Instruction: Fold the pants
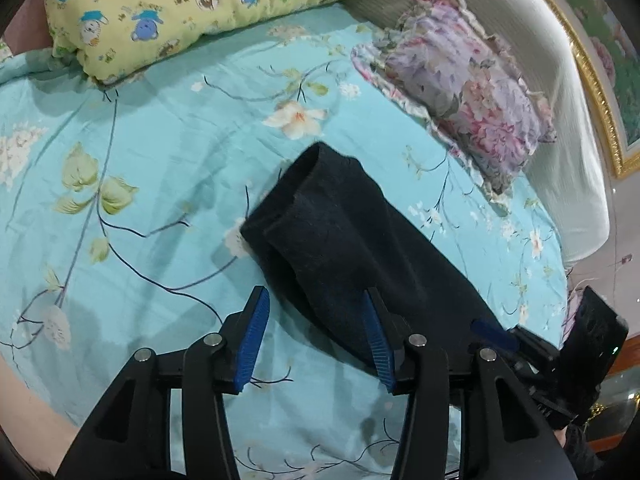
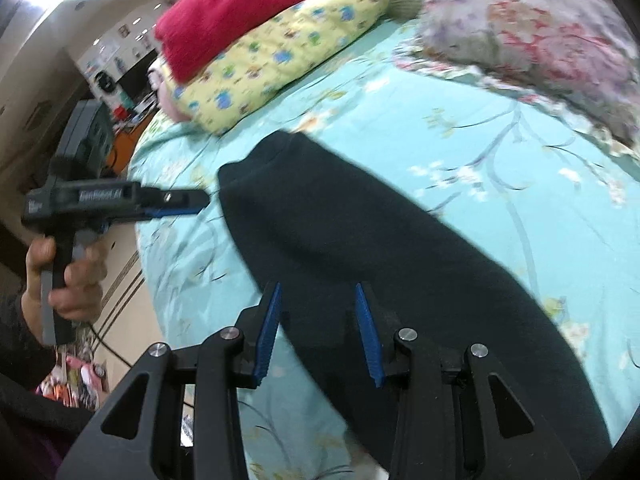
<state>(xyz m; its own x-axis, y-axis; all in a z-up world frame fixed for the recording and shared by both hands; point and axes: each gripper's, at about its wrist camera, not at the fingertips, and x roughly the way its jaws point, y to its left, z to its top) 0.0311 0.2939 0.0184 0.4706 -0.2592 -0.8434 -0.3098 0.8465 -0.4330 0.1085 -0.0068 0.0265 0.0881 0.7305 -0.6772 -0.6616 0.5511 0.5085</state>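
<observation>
Black pants (image 1: 340, 240) lie lengthwise on the turquoise floral bed sheet (image 1: 152, 168), legs stacked, hems pointing to the pillows. My left gripper (image 1: 316, 300) is open and empty, hovering at the pants' left edge, right finger above the cloth. In the right wrist view the pants (image 2: 380, 248) fill the middle. My right gripper (image 2: 318, 292) is open and empty just above their near left edge. The left gripper (image 2: 192, 204) also shows there, held in a hand left of the hems. The right gripper's body (image 1: 560, 344) shows at the lower right of the left wrist view.
A yellow cartoon pillow (image 1: 192, 12) lies at the head of the bed with a red cushion (image 2: 240, 8) on it. A pink floral pillow (image 1: 460, 92) lies right of the pants. The bed's left edge (image 2: 144, 240) drops to the floor.
</observation>
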